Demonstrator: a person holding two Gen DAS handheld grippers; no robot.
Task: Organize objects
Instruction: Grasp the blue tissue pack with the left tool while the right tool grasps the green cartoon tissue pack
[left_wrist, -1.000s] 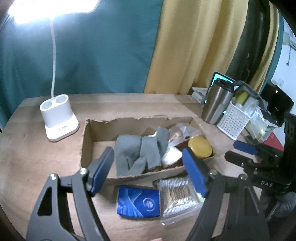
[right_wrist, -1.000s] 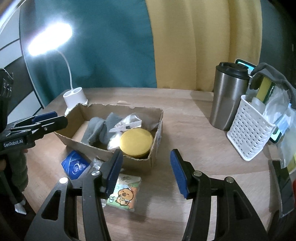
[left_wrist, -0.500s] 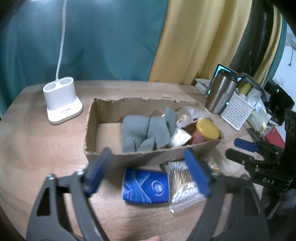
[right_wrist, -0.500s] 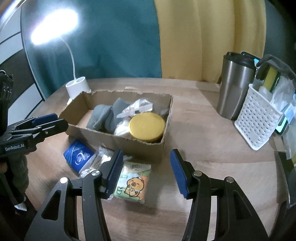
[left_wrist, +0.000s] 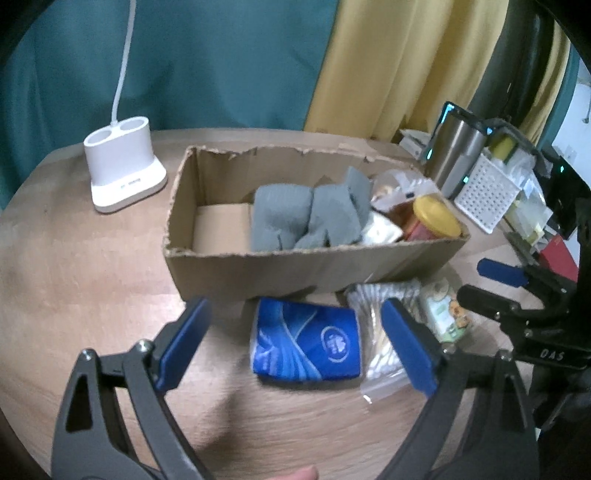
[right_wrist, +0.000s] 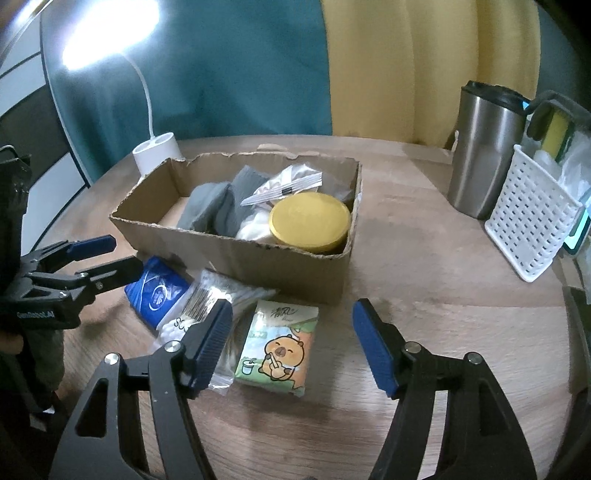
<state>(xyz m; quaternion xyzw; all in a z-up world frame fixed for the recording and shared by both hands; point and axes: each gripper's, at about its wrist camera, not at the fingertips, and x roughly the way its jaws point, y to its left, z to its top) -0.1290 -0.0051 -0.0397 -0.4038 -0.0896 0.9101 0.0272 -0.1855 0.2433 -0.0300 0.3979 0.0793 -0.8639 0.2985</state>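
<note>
A torn-edged brown cardboard box (left_wrist: 295, 266) sits on the round wood-grain desk (right_wrist: 424, 266), holding folded grey cloth (left_wrist: 306, 218), crinkled clear packets and a jar with a smooth round yellow lid (right_wrist: 309, 218). Just in front of the box lie three soft packs in a row: a glossy blue tissue pack (left_wrist: 306, 341), a clear zip bag of cotton swabs (right_wrist: 210, 306) and a pale green tissue pack printed with a cartoon capybara (right_wrist: 279, 341). The left gripper (left_wrist: 295, 347) hovers above the blue pack, its blue-padded fingers (left_wrist: 183, 341) spread wide and holding nothing. The right gripper (right_wrist: 291, 345) hangs over the capybara pack, fingers (right_wrist: 373, 345) likewise wide apart and empty. A white plastic lamp base (left_wrist: 123, 175), a brushed steel tumbler (right_wrist: 480, 147) and a perforated white basket (right_wrist: 532, 221) stand farther back.
</note>
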